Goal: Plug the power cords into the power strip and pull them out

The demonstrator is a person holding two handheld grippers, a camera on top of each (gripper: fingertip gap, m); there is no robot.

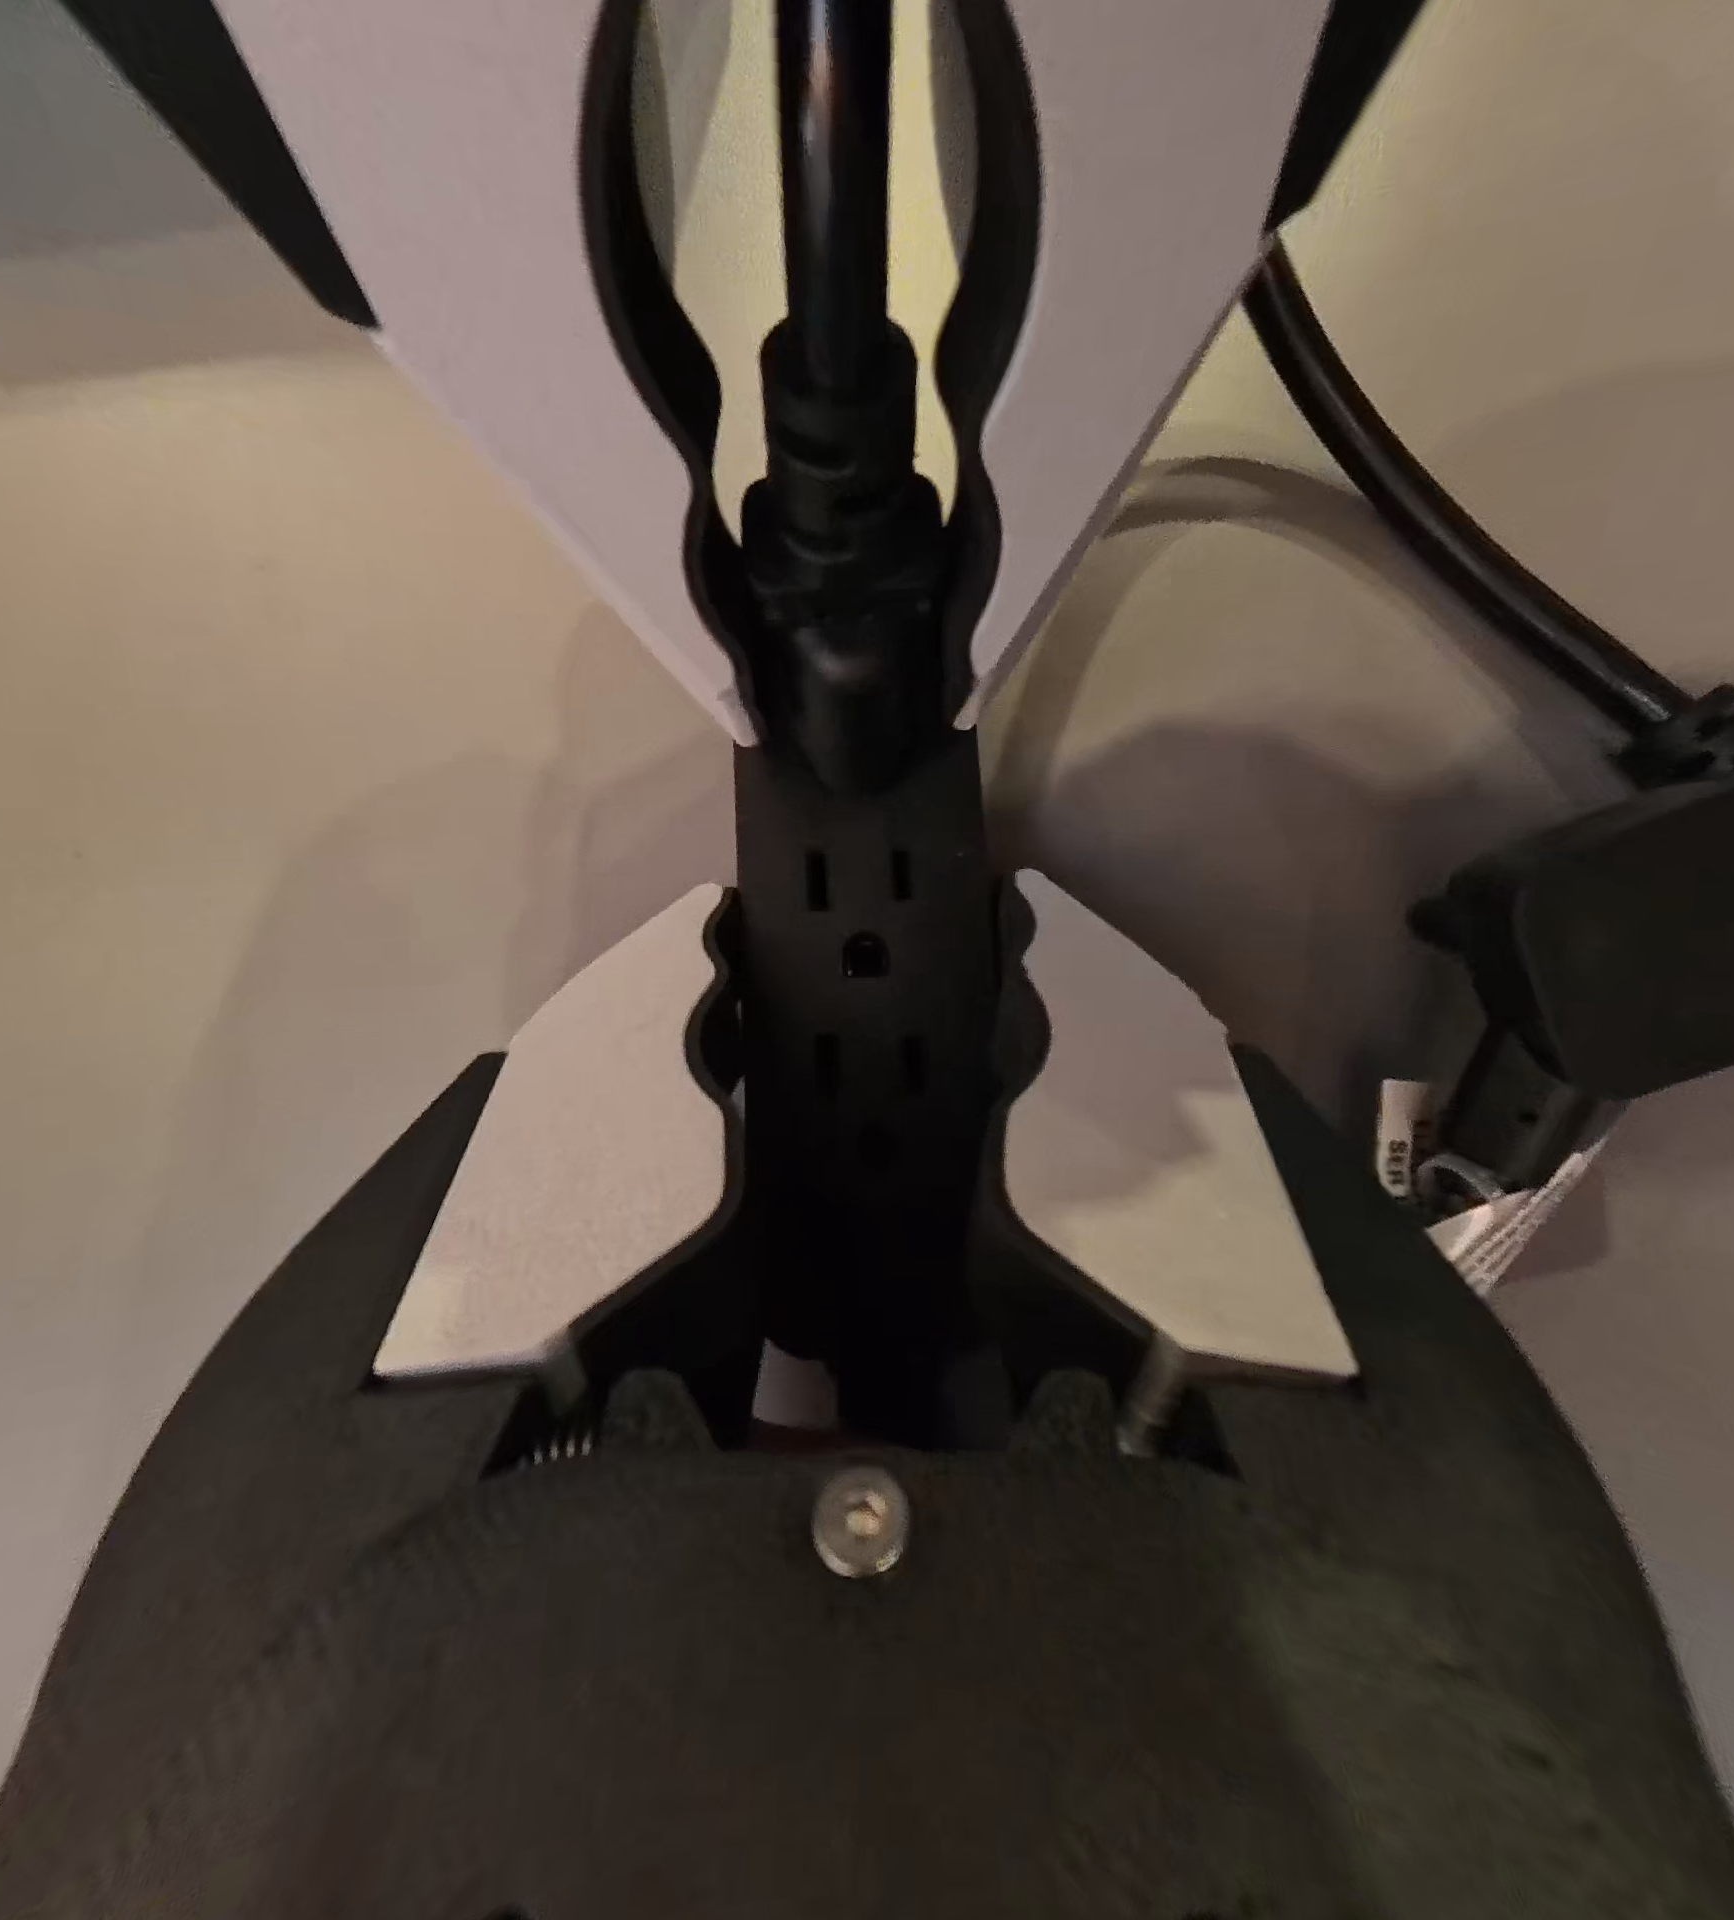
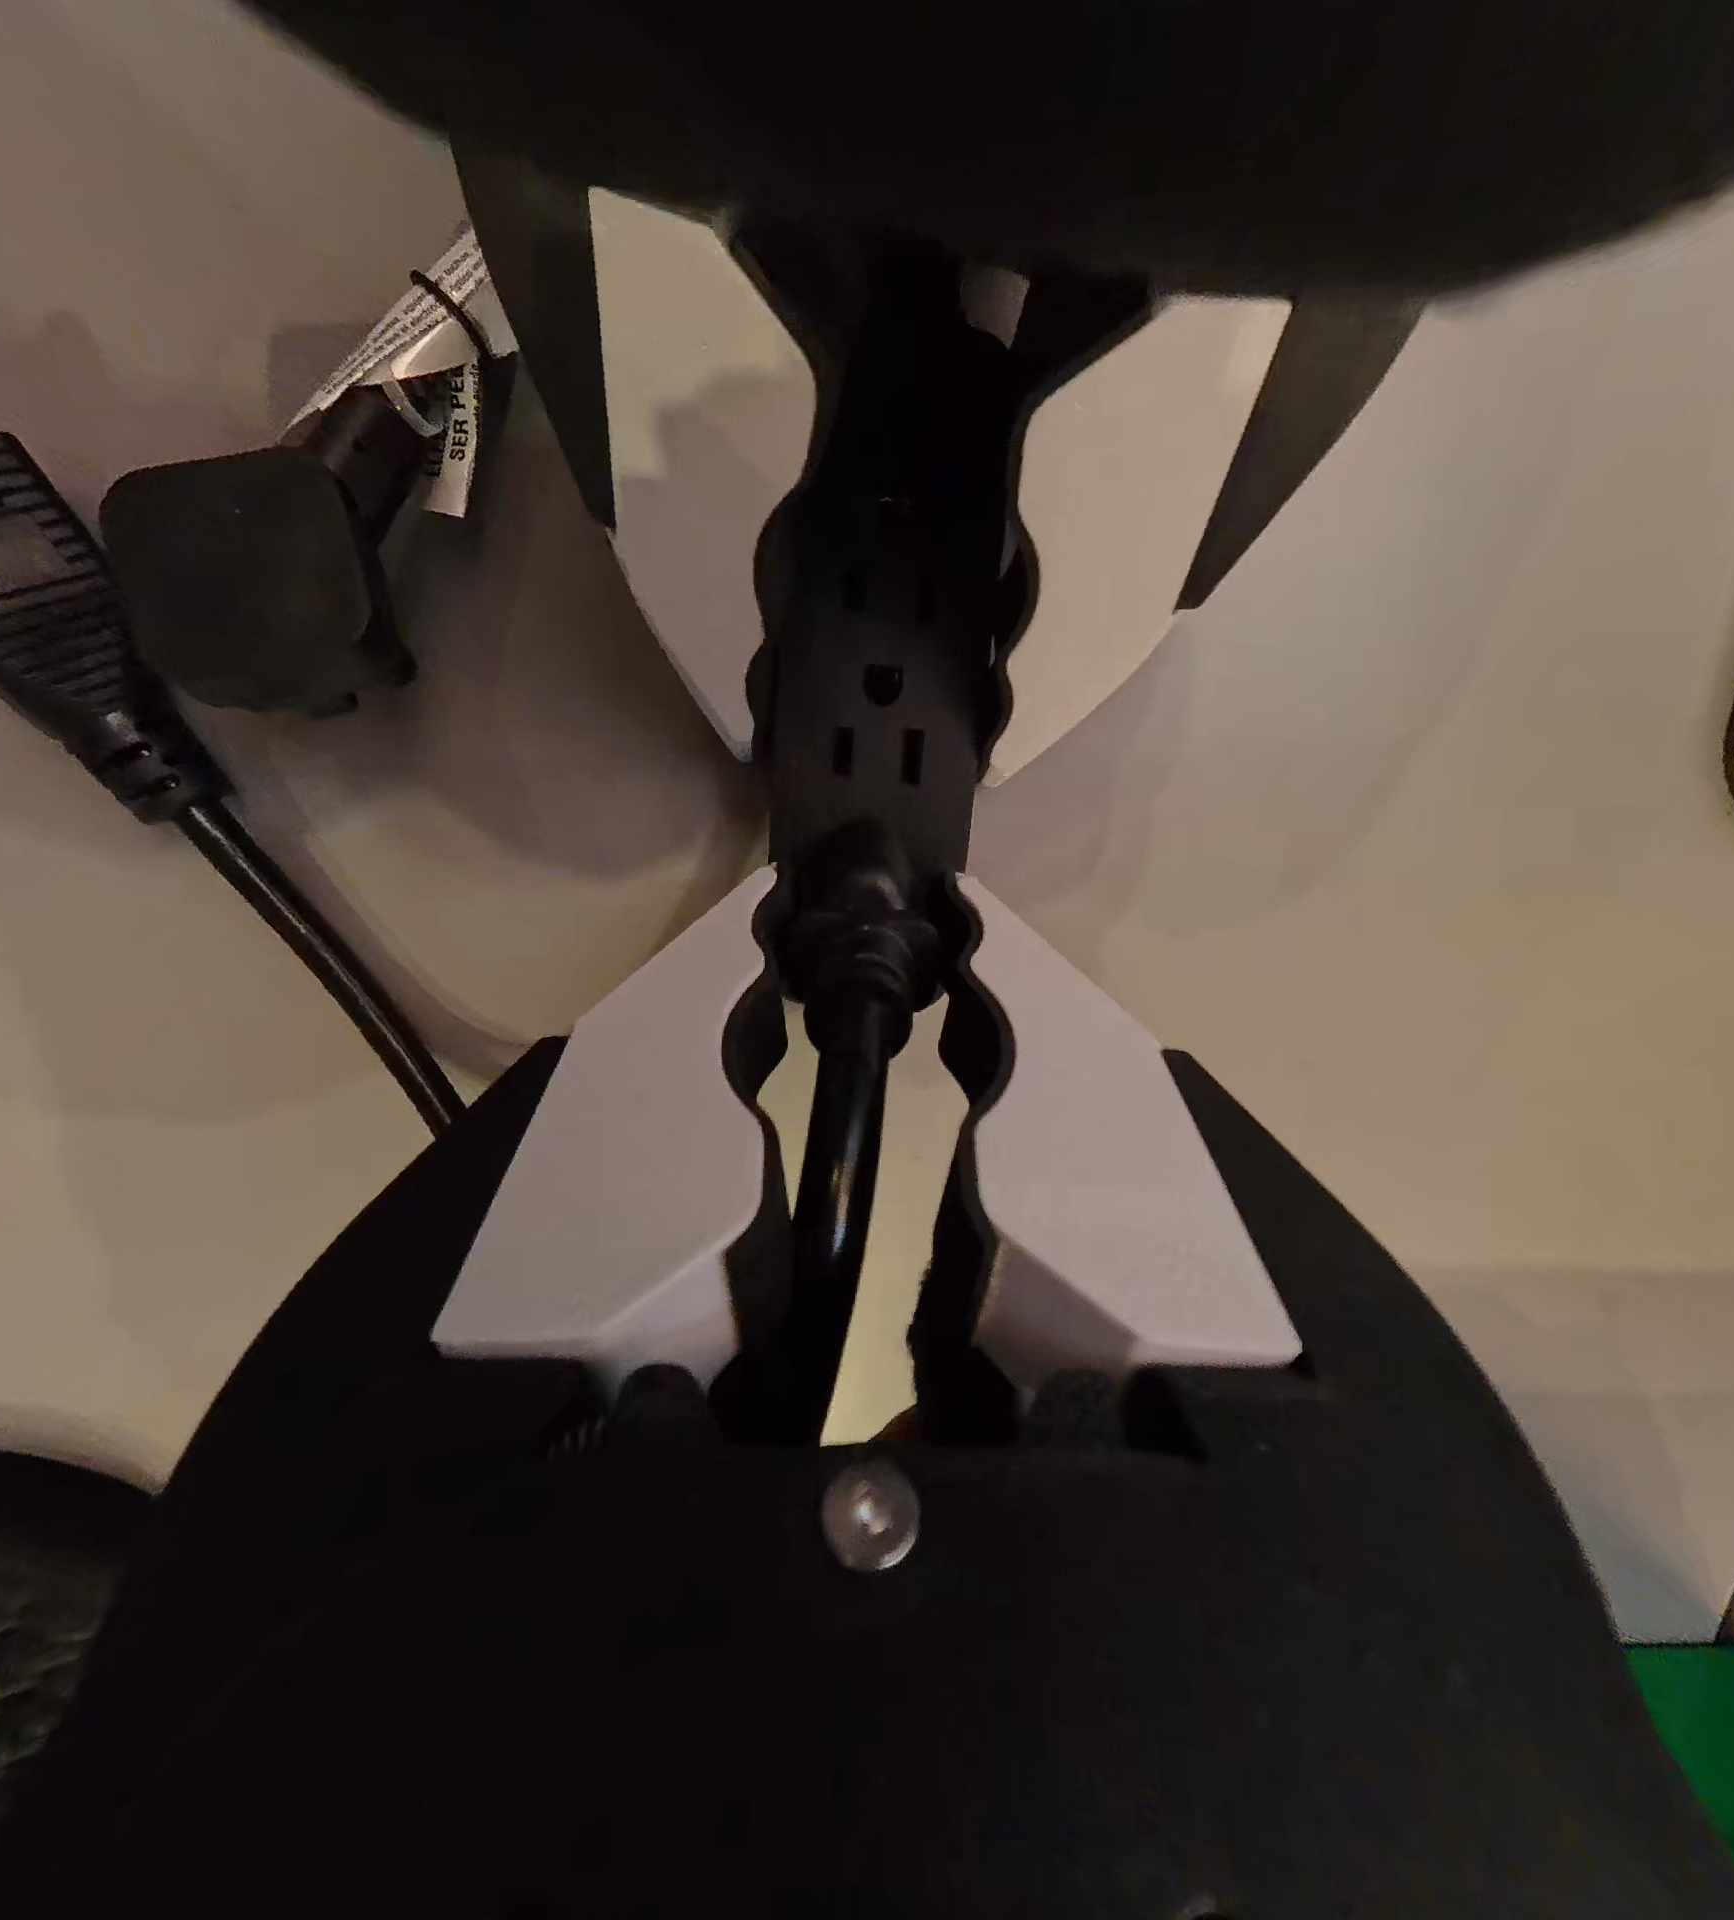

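Gripping: power strip (image 1: 868, 987) — black, narrow, clamped along its sides by the left gripper (image 1: 868, 997), whose fingers press on both long edges.
Plug: the black plug (image 2: 858, 925) sits at the strip's end nearest the right gripper (image 2: 863, 935), pinched between that gripper's wavy black pads; whether its prongs are fully seated in the socket cannot be told, since the plug body hides the joint.
Cord: the plug's cord (image 2: 837, 1195) runs back between the right gripper's fingers toward its camera.
Long axis: the strip lies straight along the line joining the two grippers — they face each other head-on, one at each end.
Free sockets: two open outlets (image 1: 858, 914) show on the strip between the two sets of fingertips.
Which hand is nearer: the right one holds the plug; the left only steadies the strip.
Coming move, as a judgement: any push in or pull out should travel along the plug's own axis, with the left gripper holding firm against it; a sideways tug would likely bend the prongs or twist the strip loose.
Nearby: a second black plug (image 2: 239, 592) with a white paper tag (image 2: 427, 364) lies loose on the pale table (image 2: 1362, 935), well apart to the side, next to a ribbed black connector (image 2: 21, 582).
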